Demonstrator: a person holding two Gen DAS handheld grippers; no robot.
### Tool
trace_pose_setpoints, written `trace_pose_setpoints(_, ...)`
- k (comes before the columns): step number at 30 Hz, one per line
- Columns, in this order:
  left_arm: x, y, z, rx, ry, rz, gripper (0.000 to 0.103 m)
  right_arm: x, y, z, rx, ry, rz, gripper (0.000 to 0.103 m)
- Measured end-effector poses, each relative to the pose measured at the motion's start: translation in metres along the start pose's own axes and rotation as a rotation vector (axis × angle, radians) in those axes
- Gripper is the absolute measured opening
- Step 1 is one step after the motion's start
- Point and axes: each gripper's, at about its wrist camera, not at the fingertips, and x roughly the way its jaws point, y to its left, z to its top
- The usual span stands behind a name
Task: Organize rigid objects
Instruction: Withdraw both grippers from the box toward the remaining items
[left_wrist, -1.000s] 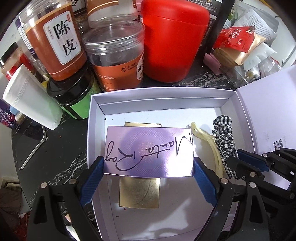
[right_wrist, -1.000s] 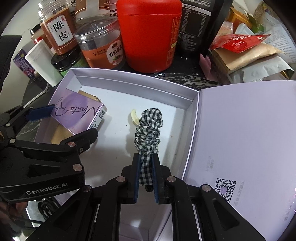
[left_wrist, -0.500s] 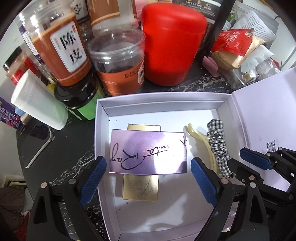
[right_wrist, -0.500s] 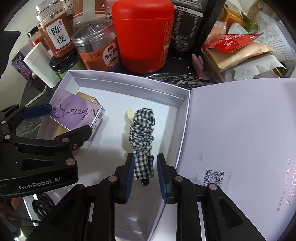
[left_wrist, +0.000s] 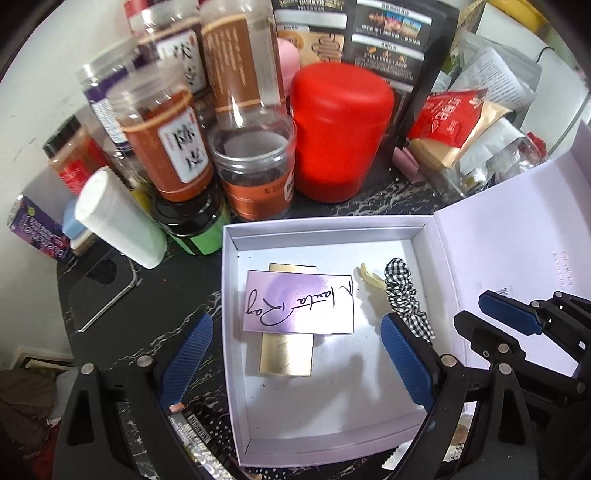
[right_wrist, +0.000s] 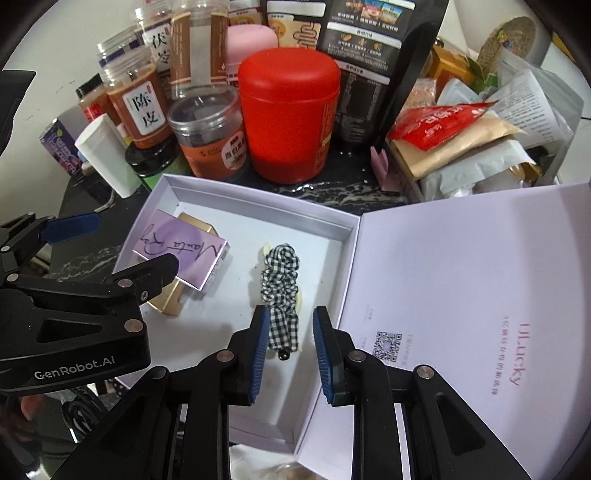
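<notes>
The lilac card box (left_wrist: 299, 304) with the handwritten signature lies flat inside the white gift box (left_wrist: 236, 332), in its left part, across a gold box (left_wrist: 286, 356) that shows above and below it. Just to its right lies a cream hair clip (left_wrist: 369, 277), and beside that the black-and-white checked hair band (right_wrist: 279, 280), stretched lengthwise along the floor of the gift box near its right wall.

The left gripper (left_wrist: 295, 363) hangs over the lilac card box with its fingers (left_wrist: 186, 358) spread wide. The box is seen between them but below them, and neither blue pad touches it; the left pad stands over the dark marble desk (left_wrist: 147, 302) outside the gift box wall, the right pad over the white floor next to the hair band.

The right gripper (right_wrist: 290, 349) has just been opening its fingers (right_wrist: 258, 350) a little, and now they stand slightly apart. The lower end of the checked hair band lies in the gap between them, but the pads do not press it; the band rests on the box floor.

The lid of the gift box (right_wrist: 480, 295) is folded open to the right and lies flat. Behind the box stand a red canister (right_wrist: 290, 118), several clear jars (right_wrist: 207, 136) with brown contents, and a heap of packets (right_wrist: 461, 140).
</notes>
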Motion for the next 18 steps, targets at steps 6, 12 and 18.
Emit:
trace_pose_setpoints(6,-0.025,0.005,-0.007,-0.021,-0.025,0.004,0.094,-0.024,0.007,-0.002,-0.011,-0.036,-0.003,0.025)
trace_pose_setpoints(12,-0.05,0.01,-0.021,-0.043,-0.048,0.009,0.094,-0.045,0.018,-0.007,-0.023,-0.064,0.002,0.025)
trace_pose_setpoints(18,-0.072,0.017,-0.041,-0.071,-0.062,0.014,0.094,-0.062,0.031,-0.019,-0.039,-0.083,0.01,0.025)
